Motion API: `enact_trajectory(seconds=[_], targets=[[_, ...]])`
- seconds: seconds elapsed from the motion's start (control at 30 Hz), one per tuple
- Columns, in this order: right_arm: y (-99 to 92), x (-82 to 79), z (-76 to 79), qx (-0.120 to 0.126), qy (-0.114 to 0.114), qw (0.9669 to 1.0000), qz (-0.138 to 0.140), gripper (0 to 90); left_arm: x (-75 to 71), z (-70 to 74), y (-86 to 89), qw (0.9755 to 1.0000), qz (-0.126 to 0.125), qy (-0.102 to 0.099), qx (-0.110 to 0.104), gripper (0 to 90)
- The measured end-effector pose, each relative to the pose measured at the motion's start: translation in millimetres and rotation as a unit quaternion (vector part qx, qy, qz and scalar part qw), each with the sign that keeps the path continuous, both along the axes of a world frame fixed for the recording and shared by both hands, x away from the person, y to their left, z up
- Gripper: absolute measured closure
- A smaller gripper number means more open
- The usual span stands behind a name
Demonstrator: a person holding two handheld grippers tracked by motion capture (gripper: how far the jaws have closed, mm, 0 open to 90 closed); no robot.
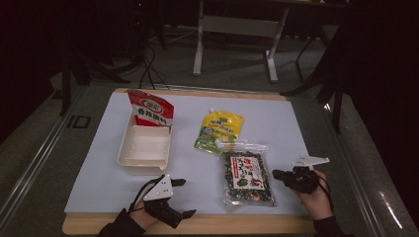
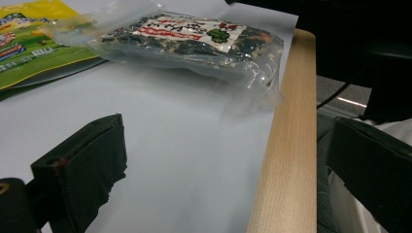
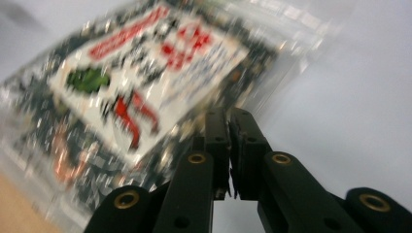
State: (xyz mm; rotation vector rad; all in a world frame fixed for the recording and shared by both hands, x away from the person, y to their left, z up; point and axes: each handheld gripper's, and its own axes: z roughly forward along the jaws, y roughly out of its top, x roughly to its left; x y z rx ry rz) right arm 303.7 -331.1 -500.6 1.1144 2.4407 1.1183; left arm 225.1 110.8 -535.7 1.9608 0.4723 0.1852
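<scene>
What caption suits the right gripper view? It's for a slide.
Right gripper, jaws closed, nosing toward the clear packet of dark dried food.

A dim room is seen, with light falling mostly on the white sheet (image 1: 276, 123) spread over the wooden table (image 1: 237, 224). A grey floor (image 1: 237, 59) lies beyond, crossed by dark cables (image 1: 148, 64). The pale legs of a second table (image 1: 237, 29) are seen at the back, flanked by black stands (image 1: 321, 74).
</scene>
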Motion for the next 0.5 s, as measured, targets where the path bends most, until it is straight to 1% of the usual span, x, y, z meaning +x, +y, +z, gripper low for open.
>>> enact_trajectory(seconds=[0.03,0.1,0.13,0.17,0.23,0.33,0.4,0.43,0.47,0.5], targets=[[0.2,4.6,3.7,0.001,-0.01,0.9999,0.004,84.0,0.4,-0.2,0.1,1.0,0.001,0.001,0.0,2.5],[0.8,16.2,9.1,0.006,-0.014,0.9999,0.006,82.1,0.7,-0.7,0.0,1.0,0.001,0.003,0.0,2.5],[1.3,22.2,11.1,0.002,-0.021,0.9998,0.005,80.7,0.6,-0.7,0.0,1.0,0.001,0.003,0.0,2.5],[1.3,28.9,12.8,0.003,-0.023,0.9997,0.008,80.6,0.6,-0.9,0.1,1.0,0.0,0.003,0.0,2.5],[0.8,41.7,15.4,0.009,-0.022,0.9997,0.005,79.8,1.0,-1.3,0.3,1.0,0.001,0.005,0.001,2.5],[0.2,59.3,17.0,0.007,-0.019,0.9998,0.002,76.4,1.3,-1.5,0.5,1.0,0.002,0.005,0.002,2.5],[-0.1,70.3,15.8,0.007,-0.012,0.9999,0.001,72.1,1.2,-1.4,0.6,1.0,0.002,0.005,0.001,2.5],[-0.1,75.8,14.6,0.002,-0.007,1.0,0.0,70.7,1.3,-1.4,0.6,1.0,0.001,0.005,0.001,2.5],[-0.1,75.8,14.6,0.002,-0.007,1.0,0.0,70.7,1.3,-1.4,0.6,1.0,0.001,0.005,0.001,2.5],[-0.1,81.2,13.0,-0.002,-0.005,1.0,-0.004,68.6,1.4,-1.6,0.6,1.0,0.001,0.006,0.001,2.5]])
